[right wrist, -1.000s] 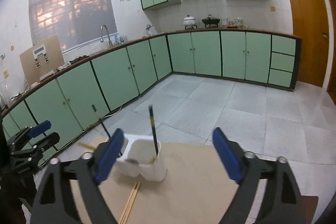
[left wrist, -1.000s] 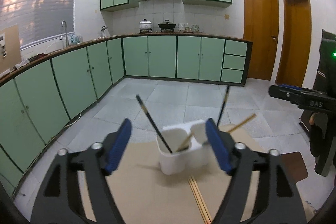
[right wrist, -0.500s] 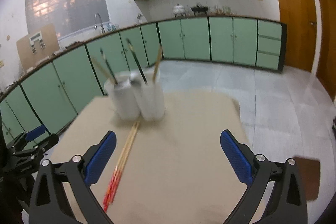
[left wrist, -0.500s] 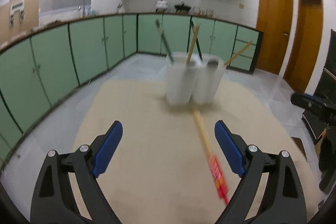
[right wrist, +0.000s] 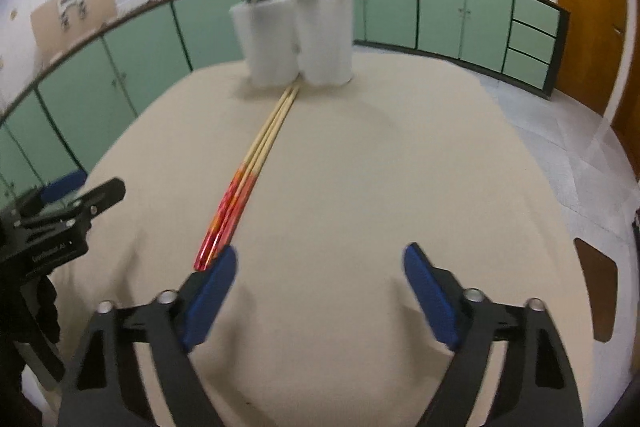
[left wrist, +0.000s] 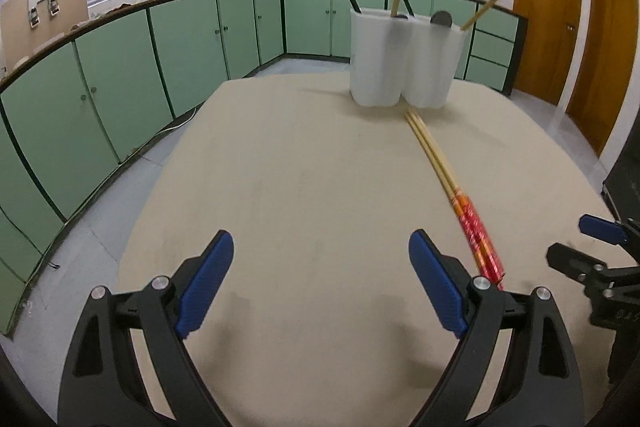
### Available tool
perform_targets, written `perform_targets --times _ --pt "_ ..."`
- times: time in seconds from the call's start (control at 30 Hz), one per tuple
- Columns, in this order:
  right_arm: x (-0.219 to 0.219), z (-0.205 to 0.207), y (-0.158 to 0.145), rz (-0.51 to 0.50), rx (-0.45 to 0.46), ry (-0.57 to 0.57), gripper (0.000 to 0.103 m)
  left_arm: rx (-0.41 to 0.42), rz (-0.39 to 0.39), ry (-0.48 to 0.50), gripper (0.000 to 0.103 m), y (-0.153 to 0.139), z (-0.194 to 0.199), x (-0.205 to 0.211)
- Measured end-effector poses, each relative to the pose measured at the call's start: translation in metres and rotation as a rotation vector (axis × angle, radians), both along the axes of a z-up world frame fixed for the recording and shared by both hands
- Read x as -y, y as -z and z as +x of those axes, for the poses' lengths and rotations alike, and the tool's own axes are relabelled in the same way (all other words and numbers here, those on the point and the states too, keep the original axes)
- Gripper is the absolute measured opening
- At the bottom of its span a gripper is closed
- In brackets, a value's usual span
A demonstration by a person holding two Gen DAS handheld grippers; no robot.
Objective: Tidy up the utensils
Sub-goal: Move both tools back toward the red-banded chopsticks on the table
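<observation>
While both tools hang low over the tan bench (left wrist: 304,163), a pair of chopsticks (left wrist: 444,171) lies flat on it, red-patterned ends toward the cameras and bare wooden tips touching the foot of a white holder (left wrist: 404,59). That holder stands upright near the far edge of the bench and has two joined cups. Several chopsticks lean out of its cups, some dark, some pale wood, and a rounded grey handle end shows above its rim.

On the left, the left hand-held gripper (left wrist: 320,287) has its blue fingers spread wide with only bare bench between them; the loose pair lies just right of its right finger.

Over on the right, the right hand-held gripper (right wrist: 320,291) is also spread, though its jaws are closing, and nothing sits between them. Its left finger (right wrist: 210,295) stands just beside the red ends of the pair (right wrist: 240,203); whether it touches them I cannot tell. From this side the holder (right wrist: 296,35) looks blurred.

Each gripper shows at the edge of the other's view. Green cabinets (left wrist: 120,79) line the room behind the bench.
</observation>
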State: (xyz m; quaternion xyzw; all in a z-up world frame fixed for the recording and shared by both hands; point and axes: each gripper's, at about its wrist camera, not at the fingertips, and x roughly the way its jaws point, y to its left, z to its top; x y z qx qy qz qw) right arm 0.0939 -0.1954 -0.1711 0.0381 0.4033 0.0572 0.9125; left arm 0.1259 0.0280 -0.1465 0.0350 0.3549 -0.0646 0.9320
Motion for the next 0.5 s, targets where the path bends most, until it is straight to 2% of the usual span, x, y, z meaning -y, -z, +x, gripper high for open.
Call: perform_targets --times 0.17,0.5 --pt "-0.015 0.001 0.01 0.0 -0.046 -0.041 0.069 -0.019 -0.007 -0.008 0.087 0.004 -0.004 -0.002" --pt "-0.038 0.004 0.011 -0.069 -0.055 -0.069 0.068 -0.023 -0.022 -0.045 0.087 0.004 -0.003 -0.014"
